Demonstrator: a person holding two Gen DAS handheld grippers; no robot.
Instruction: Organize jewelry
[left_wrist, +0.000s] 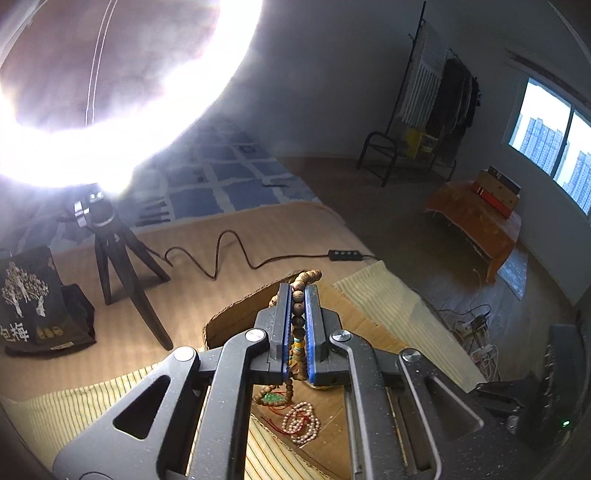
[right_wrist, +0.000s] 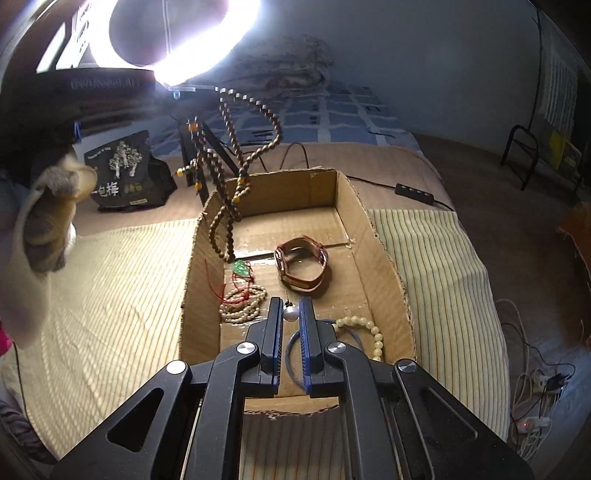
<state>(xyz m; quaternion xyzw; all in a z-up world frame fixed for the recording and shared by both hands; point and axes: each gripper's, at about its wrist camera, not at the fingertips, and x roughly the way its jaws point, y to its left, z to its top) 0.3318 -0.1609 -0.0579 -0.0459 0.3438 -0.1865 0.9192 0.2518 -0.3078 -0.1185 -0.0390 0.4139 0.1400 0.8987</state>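
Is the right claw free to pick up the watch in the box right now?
Probably not yet: the right claw is shut on a pearl. The watch lies uncovered just ahead in the box, so the path looks clear once the pearl is released.

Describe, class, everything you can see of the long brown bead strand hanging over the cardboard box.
The long bead strand is a string of small round brown beads, wood by the look, with a few amber and turquoise ones. The left gripper is shut on it, and it hangs in loops. Its lower end dangles inside the cardboard box above a green pendant; whether it touches the pendant is unclear.
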